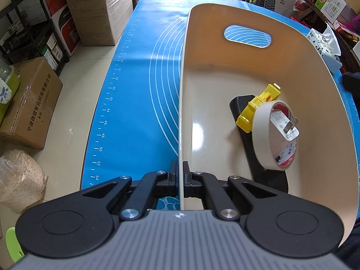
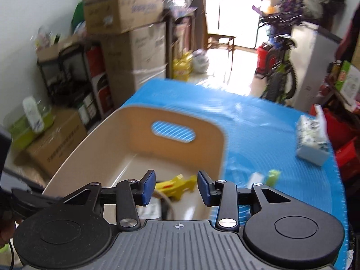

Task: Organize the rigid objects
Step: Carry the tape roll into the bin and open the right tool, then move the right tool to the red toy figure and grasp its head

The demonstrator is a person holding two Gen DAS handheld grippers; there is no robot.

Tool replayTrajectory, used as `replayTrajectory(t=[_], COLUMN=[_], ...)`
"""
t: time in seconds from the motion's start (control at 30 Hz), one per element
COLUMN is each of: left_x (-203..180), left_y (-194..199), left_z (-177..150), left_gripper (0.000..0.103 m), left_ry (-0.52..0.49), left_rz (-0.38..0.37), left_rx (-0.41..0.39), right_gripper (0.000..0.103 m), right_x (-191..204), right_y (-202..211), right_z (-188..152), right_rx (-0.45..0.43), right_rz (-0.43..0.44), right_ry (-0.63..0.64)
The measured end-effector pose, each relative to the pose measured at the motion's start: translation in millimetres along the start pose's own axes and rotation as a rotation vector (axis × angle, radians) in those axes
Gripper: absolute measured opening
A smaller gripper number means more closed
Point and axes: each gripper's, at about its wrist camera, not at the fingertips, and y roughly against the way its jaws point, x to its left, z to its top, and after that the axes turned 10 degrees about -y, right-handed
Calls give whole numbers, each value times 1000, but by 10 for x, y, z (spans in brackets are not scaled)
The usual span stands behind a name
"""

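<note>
A beige plastic bin [image 1: 225, 78] with a handle slot stands on the blue mat [image 1: 135, 90]. My left gripper [image 1: 181, 180] is shut on the bin's left wall near its front corner. Inside the bin lie a roll of beige tape [image 1: 261, 135], a yellow tool [image 1: 258, 108] and a black flat object [image 1: 265, 175]. In the right wrist view my right gripper [image 2: 176, 187] is open and empty above the bin [image 2: 90, 139], over the yellow tool [image 2: 175, 185]. A small green item [image 2: 273, 176] and a white item [image 2: 256, 177] lie on the mat right of the bin.
A tissue pack [image 2: 311, 139] lies at the mat's right side [image 1: 324, 45]. Cardboard boxes [image 1: 31, 103] and a black shelf [image 1: 27, 22] stand on the floor to the left. A bicycle [image 2: 281, 67] stands beyond the table's far end.
</note>
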Motion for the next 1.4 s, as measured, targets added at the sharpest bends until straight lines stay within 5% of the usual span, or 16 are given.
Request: replayTrajectory(t=[0.23,0.57,0.83,1.4], left_x=[-1,3,13,20], left_y=[4,8,11,11], left_z=[2,3,3,5], left_gripper=[4,4,4,4], left_ry=[0,0,1,2], left_rz=[-1,0,3,0], left_rx=[0,0,1,1], right_gripper=[56,56,51,51], right_x=[-508,-1111,-1298,-1306], right_y=[66,-472,-776,-933], right_z=[43,-403,-665,-713], right_rx=[-20,124,225,257], right_rz=[-144,-260,-282,-318], right_ry=[-33,-174,-270,-322])
